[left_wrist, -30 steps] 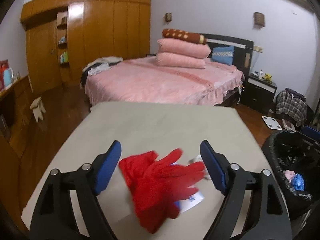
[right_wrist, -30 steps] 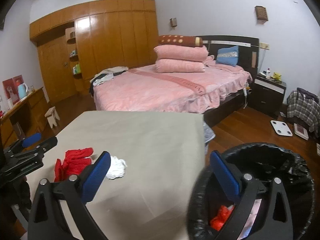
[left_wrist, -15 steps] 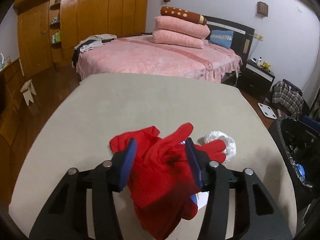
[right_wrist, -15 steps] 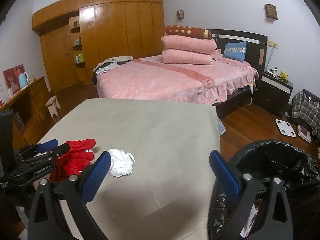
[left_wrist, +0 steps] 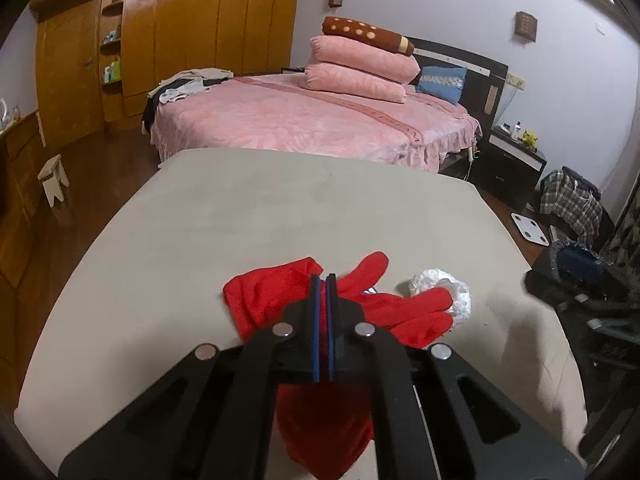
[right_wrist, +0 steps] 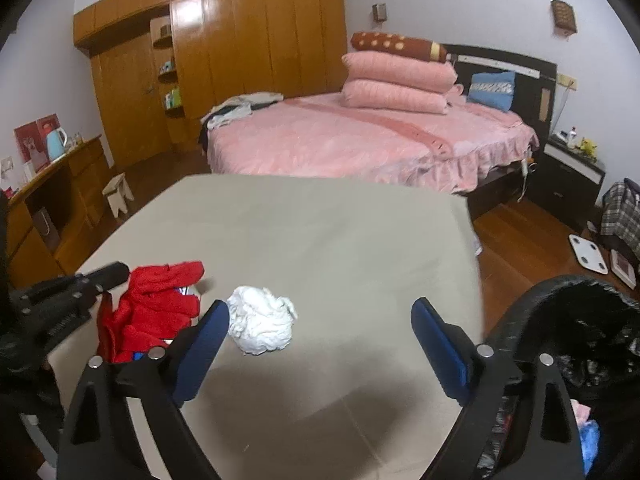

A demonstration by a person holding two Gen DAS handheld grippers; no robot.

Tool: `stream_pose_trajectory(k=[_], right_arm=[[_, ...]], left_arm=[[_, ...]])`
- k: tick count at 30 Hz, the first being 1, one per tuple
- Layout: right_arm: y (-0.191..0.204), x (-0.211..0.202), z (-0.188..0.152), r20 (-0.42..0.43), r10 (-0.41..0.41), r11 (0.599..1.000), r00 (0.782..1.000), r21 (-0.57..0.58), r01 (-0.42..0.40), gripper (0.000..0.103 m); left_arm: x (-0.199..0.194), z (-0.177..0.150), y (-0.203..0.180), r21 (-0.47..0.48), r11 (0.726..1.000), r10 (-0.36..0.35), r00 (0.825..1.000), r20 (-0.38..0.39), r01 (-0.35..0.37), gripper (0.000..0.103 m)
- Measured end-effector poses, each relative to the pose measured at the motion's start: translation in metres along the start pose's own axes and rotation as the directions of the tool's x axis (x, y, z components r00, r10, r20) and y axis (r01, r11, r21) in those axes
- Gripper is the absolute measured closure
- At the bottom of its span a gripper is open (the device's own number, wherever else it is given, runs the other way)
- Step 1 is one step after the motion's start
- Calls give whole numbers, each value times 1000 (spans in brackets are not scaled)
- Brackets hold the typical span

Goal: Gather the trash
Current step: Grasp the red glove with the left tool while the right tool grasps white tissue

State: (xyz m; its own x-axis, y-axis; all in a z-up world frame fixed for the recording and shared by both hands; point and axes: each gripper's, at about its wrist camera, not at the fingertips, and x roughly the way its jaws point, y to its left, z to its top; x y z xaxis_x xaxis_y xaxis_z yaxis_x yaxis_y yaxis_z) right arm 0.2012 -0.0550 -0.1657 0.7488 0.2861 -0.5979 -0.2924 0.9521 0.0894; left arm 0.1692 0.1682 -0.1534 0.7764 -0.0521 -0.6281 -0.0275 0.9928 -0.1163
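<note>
A red glove [left_wrist: 404,312] lies crumpled on the beige table [left_wrist: 280,208], with a blue-and-white wrapper [right_wrist: 184,291] partly hidden under it. My left gripper [left_wrist: 322,280] is shut on a fold of the glove, and its tip [right_wrist: 116,272] shows at the left of the right wrist view. A white crumpled paper ball [right_wrist: 260,326] rests just right of the glove [right_wrist: 160,304]. My right gripper [right_wrist: 320,308] hovers low over the table, its jaws wide and closing. The ball sits just ahead of its left finger [right_wrist: 204,340], untouched.
A bin lined with a black bag [right_wrist: 560,300] stands off the table's right edge, with scraps inside. Beyond the table are a pink bed [left_wrist: 320,128], a wooden wardrobe [right_wrist: 240,48] and a dark nightstand [right_wrist: 576,172]. A small stool [right_wrist: 118,196] stands on the floor at left.
The left jaws closed from wide apart onto the red glove as the gripper sank. The right gripper swung left from over the bin toward the white paper ball.
</note>
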Motion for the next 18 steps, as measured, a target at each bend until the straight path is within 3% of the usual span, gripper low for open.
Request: stream_pose_trajectory(k=[8, 12, 15, 17, 18], right_arm=[[17, 42, -8, -86, 32, 999, 996, -14, -34, 16], [27, 56, -10, -119, 54, 998, 991, -27, -58, 18], [35, 66, -12, -160, 85, 995, 983, -40, -92, 35], [36, 70, -13, -181, 116, 991, 977, -39, -125, 55], [37, 70, -13, -186, 137, 988, 973, -39, -147, 57]], left_arm=[[-1, -3, 13, -17, 1000, 18, 1000, -13, -18, 99], [-3, -4, 19, -31, 999, 28, 999, -18, -28, 80], [-6, -6, 21, -40, 999, 29, 999, -14, -29, 63], [-7, -8, 21, -42, 999, 22, 1000, -17, -22, 59], [-7, -10, 20, -41, 999, 17, 1000, -17, -18, 54]])
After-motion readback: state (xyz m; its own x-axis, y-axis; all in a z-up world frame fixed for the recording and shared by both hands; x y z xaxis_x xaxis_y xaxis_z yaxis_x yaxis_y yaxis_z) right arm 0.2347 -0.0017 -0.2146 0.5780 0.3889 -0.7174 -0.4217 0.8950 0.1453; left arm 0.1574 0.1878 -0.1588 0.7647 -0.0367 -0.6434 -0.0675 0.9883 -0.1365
